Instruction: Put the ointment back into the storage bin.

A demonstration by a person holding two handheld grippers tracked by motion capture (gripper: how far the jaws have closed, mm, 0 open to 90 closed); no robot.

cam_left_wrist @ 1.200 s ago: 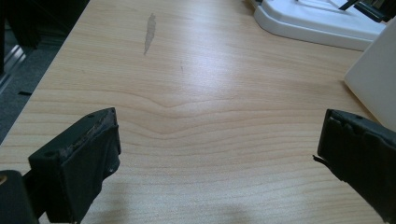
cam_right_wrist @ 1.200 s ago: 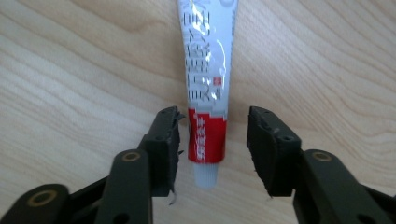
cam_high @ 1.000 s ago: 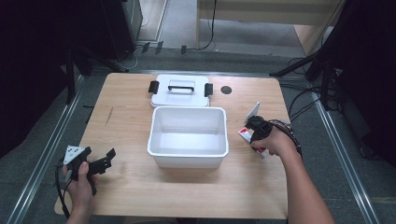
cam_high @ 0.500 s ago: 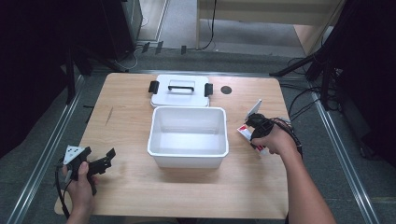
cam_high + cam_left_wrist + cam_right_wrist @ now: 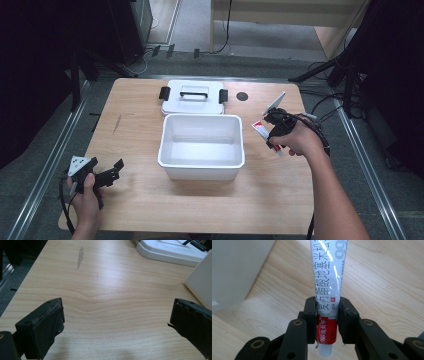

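A white and red ointment tube (image 5: pixel 327 287) with printed characters is clamped between the jaws of my right gripper (image 5: pixel 327 315). From above, that right gripper (image 5: pixel 272 131) hovers just right of the white plastic bin (image 5: pixel 201 161), with the tube (image 5: pixel 262 131) sticking out on both sides. The bin stands mid-table and nothing shows inside it. Its white lid (image 5: pixel 193 97) with black handle and clips lies flat behind it. My left gripper (image 5: pixel 107 176) rests low at the table's near left corner; in the left gripper view its jaws stand wide apart with bare wood between them.
The wooden table (image 5: pixel 135 125) has a grey smear (image 5: pixel 80 257) on its left half and a dark round hole (image 5: pixel 242 96) near the far right. Metal rails run along both sides, and cables lie on the floor at right.
My right gripper has shifted slightly forward and right with the tube. The left gripper has stayed put.
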